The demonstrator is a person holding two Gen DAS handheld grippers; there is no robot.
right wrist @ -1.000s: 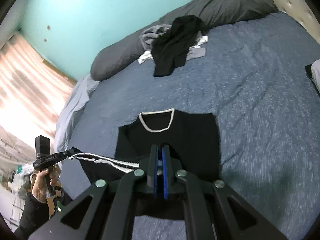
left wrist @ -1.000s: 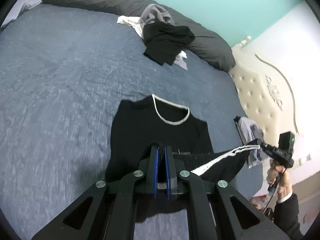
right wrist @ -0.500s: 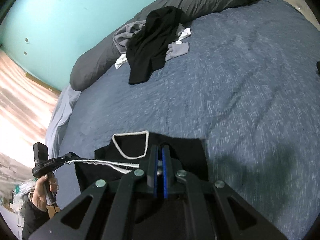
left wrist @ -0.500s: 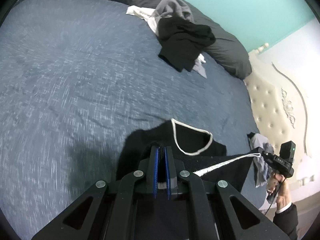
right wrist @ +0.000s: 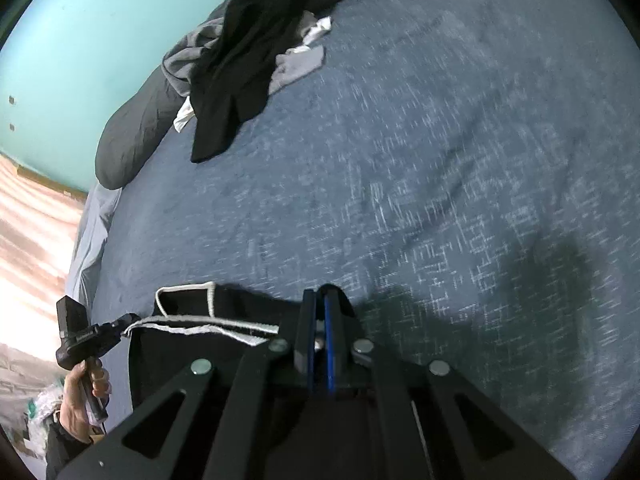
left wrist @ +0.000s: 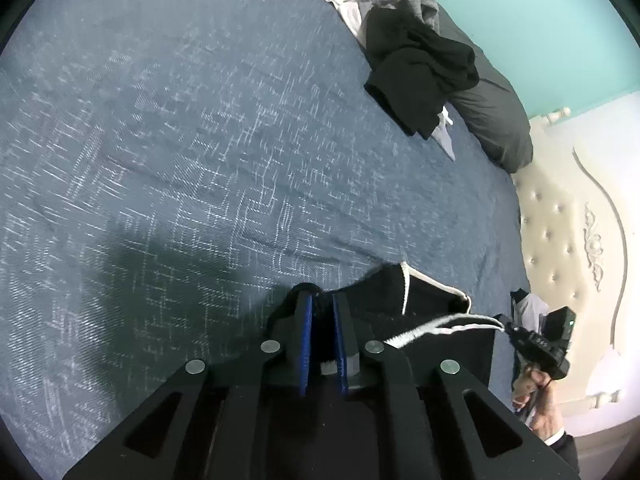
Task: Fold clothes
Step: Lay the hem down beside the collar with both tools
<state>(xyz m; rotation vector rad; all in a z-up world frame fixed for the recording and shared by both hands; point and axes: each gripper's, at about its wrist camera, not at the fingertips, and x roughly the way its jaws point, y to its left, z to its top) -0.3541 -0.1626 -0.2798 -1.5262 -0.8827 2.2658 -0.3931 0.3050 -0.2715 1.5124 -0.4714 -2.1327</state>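
A: Where was the black shirt (left wrist: 432, 320) in relation to the two tools?

B: It was stretched between them, lifted at its white-trimmed hem (left wrist: 444, 326); the left gripper (left wrist: 322, 312) was clamped on one end of that edge, its blue pads pressed onto black cloth; the right gripper (right wrist: 318, 312) was pinched the same way on the other end.

A: And the rest of the garment?

B: It lay below and just ahead of the fingers, low in both views, on the blue bedspread (left wrist: 200, 140); the white-edged neckline (right wrist: 184, 292) showed beside the hem, between the two tools.

A: Could each tool be seen from the other?

B: Yes; each appeared at the far end of the hem, held in a person's hand (right wrist: 80, 396).

A: Anything else on the bed?

B: A heap of dark and grey clothes (right wrist: 248, 52) well apart from the shirt, against a long grey pillow (left wrist: 496, 120); a tufted headboard (left wrist: 552, 232) stood at the side.
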